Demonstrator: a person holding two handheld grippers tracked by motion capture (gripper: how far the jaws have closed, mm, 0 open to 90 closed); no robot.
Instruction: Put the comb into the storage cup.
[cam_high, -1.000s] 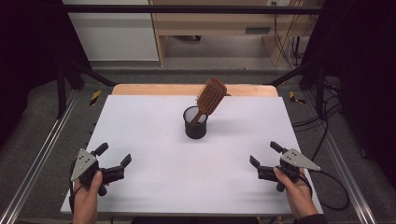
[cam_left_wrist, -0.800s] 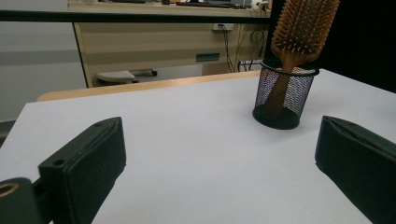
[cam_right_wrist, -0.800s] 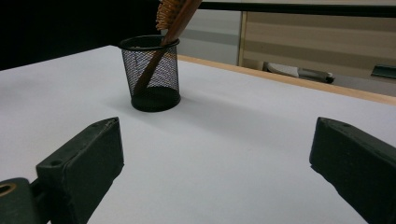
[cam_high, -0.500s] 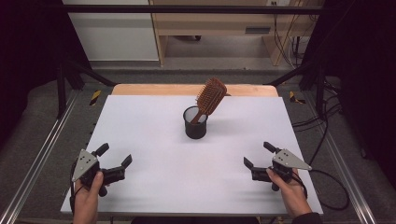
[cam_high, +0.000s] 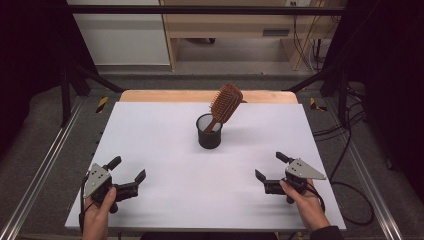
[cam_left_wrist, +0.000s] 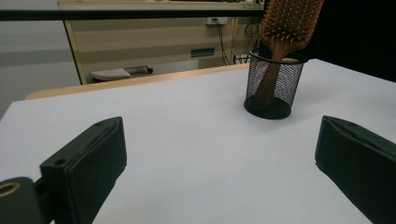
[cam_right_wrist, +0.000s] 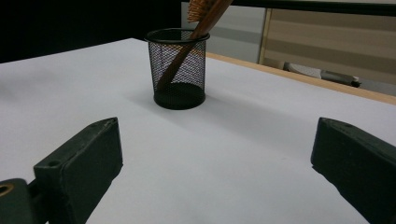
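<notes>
- Fingers: both grippers stand with jaws spread wide and nothing between them. The left gripper (cam_high: 129, 175), at the near left of the table, and the right gripper (cam_high: 271, 167), at the near right, each rest low over the white table (cam_high: 150, 135), held by a hand at the near edge.
- Near field: the surface between the two grippers is bare. In the left gripper view and the right gripper view alike, each pair of black jaws frames open table with the cup beyond.
- Middle to far field: a black mesh cup (cam_high: 209, 132) stands upright near the table's centre, somewhat toward the far side and well apart from both grippers. A wooden hairbrush (cam_high: 224, 104) sits handle-down in it, leaning far and to the right, its bristled head clear above the rim.
- Step in hand, as judged: the approach has not closed on anything; no contact with cup or brush.
- Next move, as judged: one gripper must travel forward to the brush and close on the handle or neck above the rim; the other would do well to steady the cup, since a light mesh cup may tip or lift with the leaning brush.
</notes>
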